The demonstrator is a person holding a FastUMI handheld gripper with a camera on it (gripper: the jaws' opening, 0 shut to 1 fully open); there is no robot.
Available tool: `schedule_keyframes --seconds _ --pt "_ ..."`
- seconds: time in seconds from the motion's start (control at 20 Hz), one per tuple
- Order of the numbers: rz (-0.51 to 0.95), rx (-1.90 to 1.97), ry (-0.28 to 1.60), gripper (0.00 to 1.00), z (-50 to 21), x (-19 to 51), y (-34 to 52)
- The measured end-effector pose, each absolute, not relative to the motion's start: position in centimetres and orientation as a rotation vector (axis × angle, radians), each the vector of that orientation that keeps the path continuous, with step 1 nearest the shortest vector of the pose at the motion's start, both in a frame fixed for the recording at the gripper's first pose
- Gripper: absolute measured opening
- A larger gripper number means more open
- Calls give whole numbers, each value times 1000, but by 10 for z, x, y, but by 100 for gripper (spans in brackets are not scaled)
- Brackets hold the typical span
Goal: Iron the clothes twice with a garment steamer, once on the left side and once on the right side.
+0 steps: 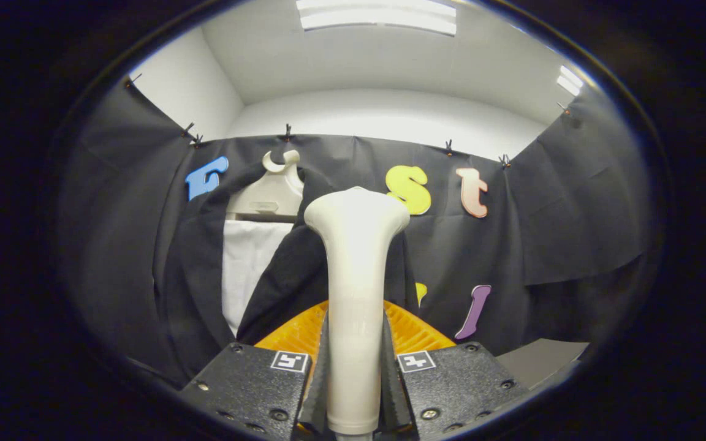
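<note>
1. I take the steamer (355, 294) as my landmark: a pale, upright handle that widens into a flared head at the top, standing straight up between my fingers.
2. Well to its left hangs the dark jacket (206, 269), its left front panel falling in long folds against the black cloth wall (561, 233).
3. Nearer the steamer on that same side, a cream hanger (273, 187) hooks up above the jacket's collar, and below it a white shirt front (246, 269) shows in the jacket's opening.
4. The jacket's right lapel (295, 282) lies just left of the steamer and runs behind it; the steamer's head stands in front of that side of the garment and hides part of it. I cannot tell whether the head touches the fabric.
5. My claw (354, 392) is clenched on the steamer's lower handle, both fingers pressed against its sides.
6. Just behind the handle, spreading to both sides of it, sits an orange ribbed piece (414, 331), partly covered by my fingers.
7. To the steamer's right, low down past my right finger, a grey flat surface (543, 358) shows a corner.
</note>
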State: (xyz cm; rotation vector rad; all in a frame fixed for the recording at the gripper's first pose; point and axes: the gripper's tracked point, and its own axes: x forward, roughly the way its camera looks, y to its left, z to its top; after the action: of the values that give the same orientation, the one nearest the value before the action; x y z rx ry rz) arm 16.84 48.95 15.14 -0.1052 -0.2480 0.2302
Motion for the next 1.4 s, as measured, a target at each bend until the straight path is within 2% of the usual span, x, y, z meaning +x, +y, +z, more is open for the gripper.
schedule_keyframes --seconds 0.55,1.4 --pt "244 -115 -151 39 90 148 464" --pt "250 -201 165 39 -69 120 444"
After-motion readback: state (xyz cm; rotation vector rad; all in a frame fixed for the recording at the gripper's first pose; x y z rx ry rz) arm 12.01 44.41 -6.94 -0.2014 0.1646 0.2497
